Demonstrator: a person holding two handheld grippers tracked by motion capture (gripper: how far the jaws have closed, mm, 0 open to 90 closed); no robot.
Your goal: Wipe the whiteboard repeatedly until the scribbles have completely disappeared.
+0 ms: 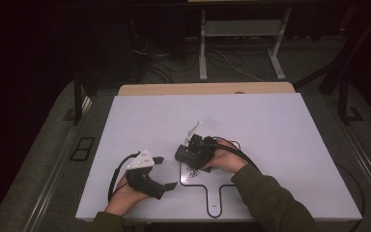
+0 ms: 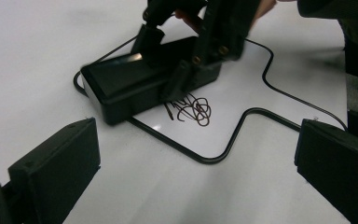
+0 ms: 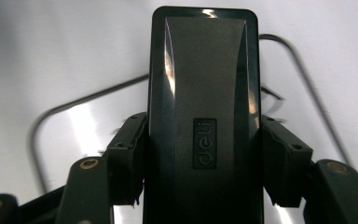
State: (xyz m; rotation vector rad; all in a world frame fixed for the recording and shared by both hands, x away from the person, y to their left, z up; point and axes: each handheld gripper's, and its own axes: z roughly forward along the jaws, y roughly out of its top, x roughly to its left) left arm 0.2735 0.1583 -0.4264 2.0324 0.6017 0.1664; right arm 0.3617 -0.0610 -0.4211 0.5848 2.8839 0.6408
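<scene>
Near the front edge of the white worktop (image 1: 280, 145), at its left, the left gripper (image 1: 166, 171) rests in the person's left hand (image 1: 125, 193) with its jaws spread wide and nothing between them; in the left gripper view both black jaws stand far apart at the lower corners. Just right of it lies a flat white board (image 1: 222, 181) with a black rim (paddle-shaped, its handle pointing to the front edge). On this board, towards its far left corner, sits a dark scribble (image 2: 193, 108) of looping lines. Directly beyond the scribble, the right gripper (image 1: 186, 153) is clamped on a black rectangular eraser block (image 2: 121, 88), its pads pressing the block's two long sides; the right gripper view shows the glossy top of the block (image 3: 204, 112) with an embossed label, held squarely between the jaws. The block sits low over the board's far left corner, just beside the scribble; whether it touches the surface cannot be told. Farther off, the remaining worktop runs to a wooden strip (image 1: 205, 89) along its back edge.
</scene>
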